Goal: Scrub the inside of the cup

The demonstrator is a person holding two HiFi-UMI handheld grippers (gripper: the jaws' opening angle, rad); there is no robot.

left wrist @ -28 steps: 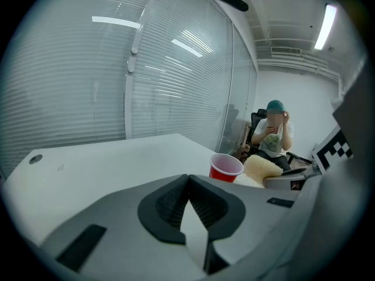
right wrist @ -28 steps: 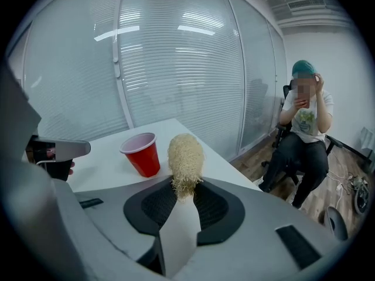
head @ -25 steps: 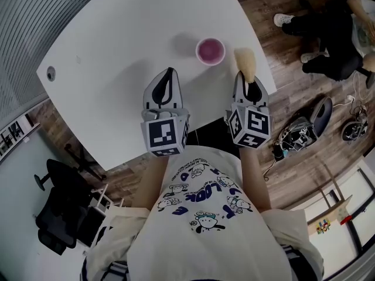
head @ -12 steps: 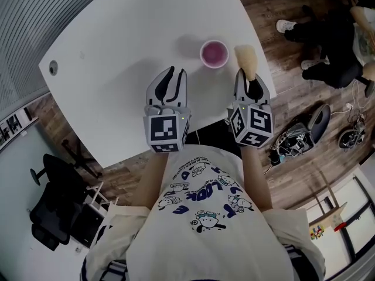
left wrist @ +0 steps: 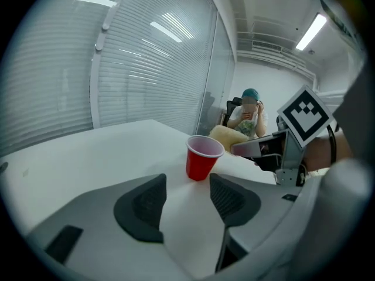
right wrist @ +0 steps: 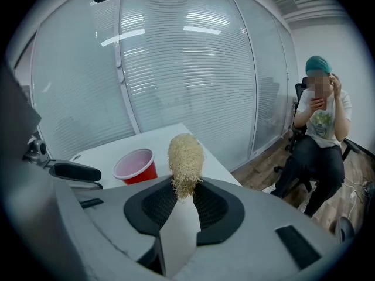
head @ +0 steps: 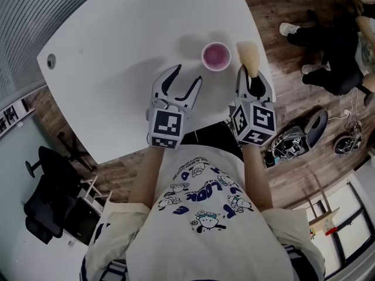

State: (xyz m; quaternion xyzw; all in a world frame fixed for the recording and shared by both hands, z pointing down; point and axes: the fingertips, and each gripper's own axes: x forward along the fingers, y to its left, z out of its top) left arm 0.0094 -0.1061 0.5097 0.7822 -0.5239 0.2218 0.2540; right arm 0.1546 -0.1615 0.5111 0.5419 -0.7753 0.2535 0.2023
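Head view, looking steeply down: nearest is the person's white printed shirt [head: 199,198], with both forearms reaching out over the near edge of a white table [head: 117,34]. Each forearm ends in a gripper topped by a marker cube.

The left gripper [head: 186,76] hovers over bare tabletop. Its jaws have just been opening and now stand wide apart, with nothing between them. In the left gripper view the two dark ribbed pads [left wrist: 143,206] frame only the white surface, and the cup stands beyond them, apart from both pads.

The right gripper [head: 253,78] is near the table's right edge. Its jaws stand narrow, pinched on the lower end of a straw-coloured fibrous scrubber [head: 248,56], which sticks up and forward past the tips.

The red cup [head: 216,56] stands upright on the table, just ahead of the left gripper and just beside the scrubber, to its left. The scrubber is outside the cup, not in it.

Farther off, a wall of slatted blinds [right wrist: 176,69] runs behind the table, and another person sits on a chair [right wrist: 319,139] over a wooden floor [head: 304,157].
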